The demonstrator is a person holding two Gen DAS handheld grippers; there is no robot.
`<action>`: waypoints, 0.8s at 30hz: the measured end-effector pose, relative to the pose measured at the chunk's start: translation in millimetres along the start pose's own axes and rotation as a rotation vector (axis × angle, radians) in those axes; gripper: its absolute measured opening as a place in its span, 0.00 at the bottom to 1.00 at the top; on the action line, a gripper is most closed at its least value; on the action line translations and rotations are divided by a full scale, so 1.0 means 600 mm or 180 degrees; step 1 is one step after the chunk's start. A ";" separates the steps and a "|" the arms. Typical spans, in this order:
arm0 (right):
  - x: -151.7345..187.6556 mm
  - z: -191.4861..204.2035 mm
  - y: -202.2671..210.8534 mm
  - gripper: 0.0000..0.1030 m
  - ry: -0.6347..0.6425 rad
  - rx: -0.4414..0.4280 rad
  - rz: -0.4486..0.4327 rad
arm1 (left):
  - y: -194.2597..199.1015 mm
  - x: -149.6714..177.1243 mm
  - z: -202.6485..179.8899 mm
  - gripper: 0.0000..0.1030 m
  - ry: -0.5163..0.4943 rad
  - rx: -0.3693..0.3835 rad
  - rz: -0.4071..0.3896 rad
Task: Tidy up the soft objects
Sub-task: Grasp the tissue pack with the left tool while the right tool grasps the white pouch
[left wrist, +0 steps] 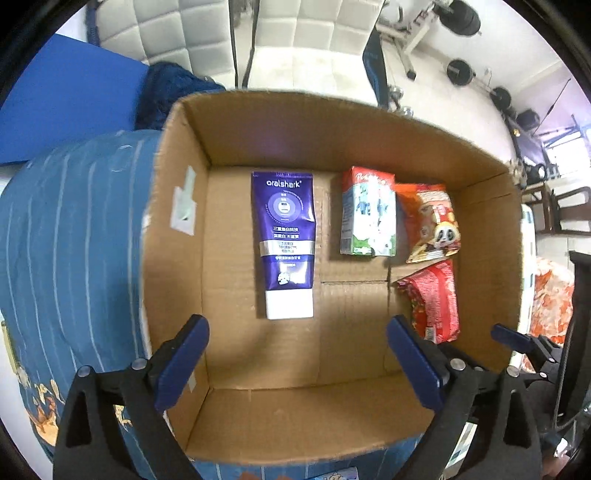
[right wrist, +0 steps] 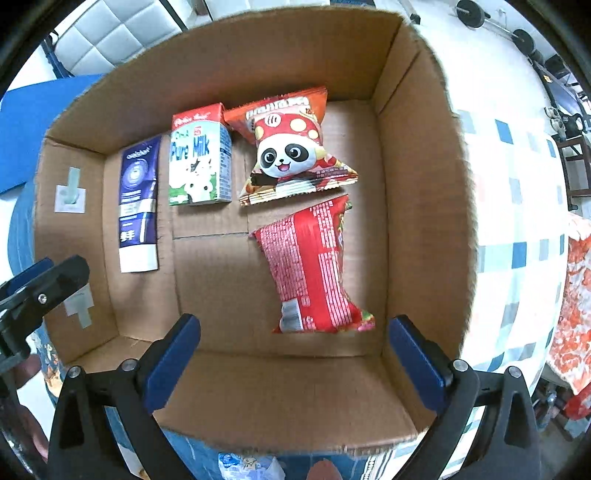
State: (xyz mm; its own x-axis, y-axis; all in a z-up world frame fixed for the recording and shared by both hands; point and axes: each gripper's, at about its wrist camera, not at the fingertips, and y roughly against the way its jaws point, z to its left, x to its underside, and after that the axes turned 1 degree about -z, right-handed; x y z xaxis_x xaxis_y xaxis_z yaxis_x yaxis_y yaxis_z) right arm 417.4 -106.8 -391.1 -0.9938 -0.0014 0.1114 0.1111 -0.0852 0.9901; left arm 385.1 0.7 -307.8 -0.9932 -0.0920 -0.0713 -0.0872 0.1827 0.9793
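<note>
An open cardboard box (left wrist: 177,258) (right wrist: 424,221) holds four items flat on its floor. A purple toothpaste tube (left wrist: 288,240) (right wrist: 138,206) lies at the left. Beside it sit a milk carton (left wrist: 369,214) (right wrist: 201,162), a panda snack bag (left wrist: 430,221) (right wrist: 291,147) and a red snack packet (left wrist: 434,299) (right wrist: 314,266). My left gripper (left wrist: 295,365) hangs open above the box, the tube ahead of it, nothing between its fingers. My right gripper (right wrist: 295,362) is open too, above the red packet's near end, empty. The right gripper's finger (left wrist: 517,339) shows at the left view's edge.
The box rests on a blue striped cover (left wrist: 74,240). A blue mat (left wrist: 66,110) and white padded chairs (left wrist: 295,33) lie beyond it. A checked cloth (right wrist: 517,240) spreads to the right, and gym weights (left wrist: 461,70) stand on the floor behind.
</note>
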 end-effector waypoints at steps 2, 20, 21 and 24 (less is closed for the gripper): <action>0.016 0.001 0.016 1.00 0.0016 0.0000 -0.0080 | 0.022 0.012 0.006 0.96 0.0017 -0.0005 -0.0131; 0.174 0.003 0.179 1.00 0.0177 0.0080 -0.0928 | 0.188 0.157 0.016 0.97 -0.0165 -0.0075 -0.0884; 0.187 0.003 0.190 1.00 0.0168 0.0083 -0.0976 | 0.197 0.163 0.015 0.97 -0.0186 -0.0080 -0.0922; 0.225 0.003 0.218 1.00 0.0131 0.0088 -0.1109 | 0.220 0.182 0.007 0.97 -0.0255 -0.0086 -0.1044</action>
State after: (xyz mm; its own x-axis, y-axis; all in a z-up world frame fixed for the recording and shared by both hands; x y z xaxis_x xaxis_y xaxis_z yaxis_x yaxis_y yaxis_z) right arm 297.6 -116.6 -246.2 -0.9715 -0.0171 -0.2365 -0.2351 -0.0607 0.9701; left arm 264.6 19.0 -186.9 -0.9156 -0.0642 -0.3969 -0.4020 0.1301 0.9063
